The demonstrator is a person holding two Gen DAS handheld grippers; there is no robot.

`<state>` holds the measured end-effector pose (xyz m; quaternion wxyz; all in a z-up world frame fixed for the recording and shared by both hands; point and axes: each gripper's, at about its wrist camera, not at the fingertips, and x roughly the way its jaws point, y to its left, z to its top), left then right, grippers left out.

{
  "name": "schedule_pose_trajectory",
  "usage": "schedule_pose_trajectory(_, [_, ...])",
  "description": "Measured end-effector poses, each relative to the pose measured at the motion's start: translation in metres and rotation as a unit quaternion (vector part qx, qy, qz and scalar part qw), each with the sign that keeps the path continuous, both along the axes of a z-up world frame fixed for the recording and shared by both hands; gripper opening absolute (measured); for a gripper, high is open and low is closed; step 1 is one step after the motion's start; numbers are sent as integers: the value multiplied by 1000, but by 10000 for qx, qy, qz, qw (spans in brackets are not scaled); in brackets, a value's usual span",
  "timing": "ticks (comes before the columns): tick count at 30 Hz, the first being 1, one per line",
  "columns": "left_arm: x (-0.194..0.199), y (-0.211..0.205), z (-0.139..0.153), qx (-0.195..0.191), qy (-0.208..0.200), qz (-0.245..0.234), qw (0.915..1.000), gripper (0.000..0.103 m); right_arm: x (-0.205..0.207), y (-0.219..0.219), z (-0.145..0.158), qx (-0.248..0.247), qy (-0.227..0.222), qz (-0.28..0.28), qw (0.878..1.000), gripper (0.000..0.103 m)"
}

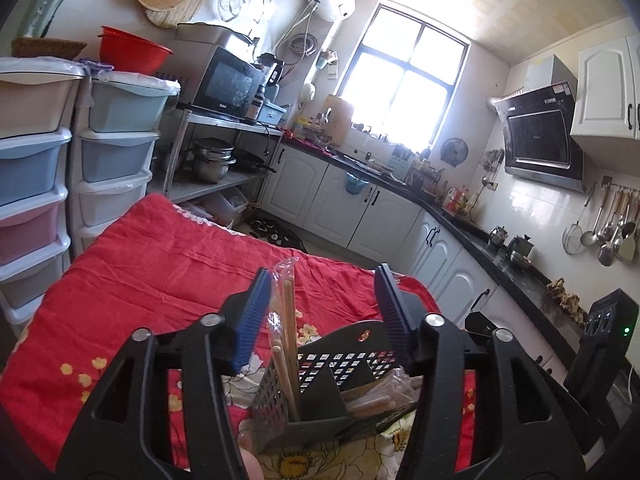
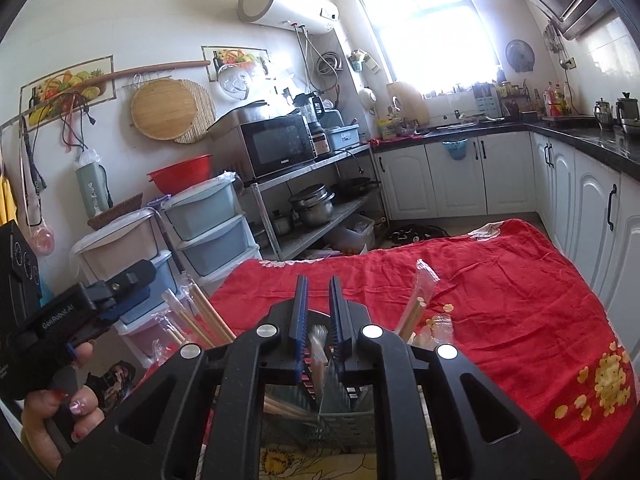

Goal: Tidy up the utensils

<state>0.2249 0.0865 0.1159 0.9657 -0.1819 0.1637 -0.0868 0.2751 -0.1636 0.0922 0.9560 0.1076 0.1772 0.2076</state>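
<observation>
Left claw [image 1: 324, 312] stands open over the gray holder [image 1: 320, 384], wrapped chopsticks [image 1: 285, 320] upright in the holder's left slot, close by the left pad but not pinched. More wrapped sticks lie in the right compartment. Red cloth [image 1: 160, 272] runs wide and bare beyond, its far edge dropping toward the floor. Right claw [image 2: 318, 312] hangs over the same holder [image 2: 336, 408], pads a narrow slit apart, a wrapped piece [image 2: 320, 344] showing in the gap; grip unclear. Another wrapped pair [image 2: 416, 304] leans just right.
</observation>
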Motion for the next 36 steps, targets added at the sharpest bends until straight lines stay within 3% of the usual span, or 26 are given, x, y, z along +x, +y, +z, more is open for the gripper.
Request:
schedule_pose_trajectory(6, [-16,1,6,9,-17,-14,10000,66,-13,-6,5,-32,-52,25,10000,21])
schedule_pose_trajectory(8, [-21,1,7,20,-13,-22,10000,73,-19,-9,7,-48,-78,55,9999,30])
schedule_pose_trajectory(15, [-40,-3,3,137,19,49,9999,91,-40,-11,11,-190,-183,126,9996,42])
schedule_pose_trajectory(20, [-53,-3,-4,109,91,141,9998,92,-55,-15,9,-249,-208,158,9993,55])
schedule_pose_trajectory(25, [-66,-6,-9,129,140,179,9997,92,-69,-20,4,-239,-171,205,9994,58])
schedule_pose_trajectory(36, [-98,-17,-26,294,217,220,9991,92,-107,-24,-8,-470,-253,266,9982,79])
